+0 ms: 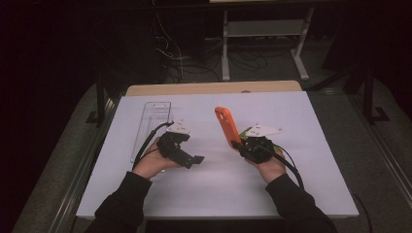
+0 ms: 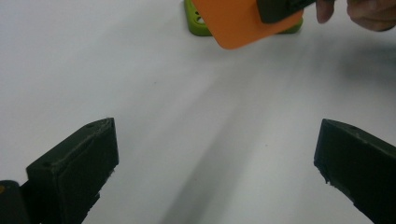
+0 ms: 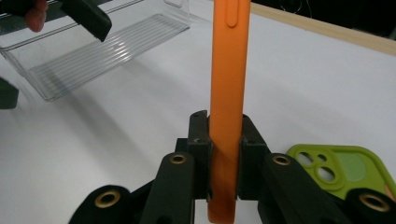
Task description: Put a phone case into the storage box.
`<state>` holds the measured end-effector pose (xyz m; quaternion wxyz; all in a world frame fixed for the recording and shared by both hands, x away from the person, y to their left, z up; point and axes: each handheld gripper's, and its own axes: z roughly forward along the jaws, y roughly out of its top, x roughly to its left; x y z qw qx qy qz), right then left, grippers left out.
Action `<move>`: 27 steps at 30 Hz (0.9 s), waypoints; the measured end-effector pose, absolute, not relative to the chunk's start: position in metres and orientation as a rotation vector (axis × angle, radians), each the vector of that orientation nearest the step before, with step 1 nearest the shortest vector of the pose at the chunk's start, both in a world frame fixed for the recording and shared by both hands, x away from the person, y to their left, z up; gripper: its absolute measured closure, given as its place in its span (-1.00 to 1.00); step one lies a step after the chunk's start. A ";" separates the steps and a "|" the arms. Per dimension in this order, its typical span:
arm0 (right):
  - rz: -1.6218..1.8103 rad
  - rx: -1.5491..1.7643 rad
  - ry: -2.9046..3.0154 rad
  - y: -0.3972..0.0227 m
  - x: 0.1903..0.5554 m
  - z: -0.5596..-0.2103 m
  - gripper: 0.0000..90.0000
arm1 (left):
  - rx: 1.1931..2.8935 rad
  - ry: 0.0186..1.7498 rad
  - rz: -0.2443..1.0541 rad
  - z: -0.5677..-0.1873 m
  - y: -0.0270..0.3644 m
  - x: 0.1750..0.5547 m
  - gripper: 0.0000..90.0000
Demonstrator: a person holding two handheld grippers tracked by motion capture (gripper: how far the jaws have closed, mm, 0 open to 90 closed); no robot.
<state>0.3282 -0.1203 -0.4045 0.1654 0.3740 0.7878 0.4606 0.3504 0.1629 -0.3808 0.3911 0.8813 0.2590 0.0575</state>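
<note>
1. Your right gripper has its two black jaws pressed flat against both faces of the orange phone case, so it is clamped on the case near the case's lower end.
2. Your left gripper has its jaws standing wide apart with bare white table between them; nothing is held there.
3. From above, the orange phone case is lifted off the table and stands on edge, tilted, rising up and away from your right gripper toward the far side of the table.
4. Along the right gripper's own jaws you look at the case's thin side edge, with a long button slot near its top.
5. Just beside your right gripper a green phone case lies flat on the table with its camera cut-outs showing; in the left gripper view it sits partly behind the orange case.
6. Your left gripper hovers over the left half of the white table, well apart from the right one, its jaws pointing toward the right.
7. Beyond your left hand a clear plastic tray lies lengthwise near the table's left edge; its ribbed floor looks bare.
8. Both your forearms wear dark sleeves.
</note>
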 end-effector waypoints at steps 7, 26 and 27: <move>1.304 1.054 2.268 -0.113 0.323 -0.408 0.73 | 2.177 0.714 0.145 -0.376 0.161 0.352 -1.00; 1.320 1.041 2.257 -0.112 0.316 -0.404 0.73 | 2.042 0.732 0.077 -0.350 0.139 0.377 -1.00; 1.325 1.051 2.261 -0.112 0.316 -0.404 0.73 | 2.036 0.731 0.075 -0.349 0.137 0.379 -1.00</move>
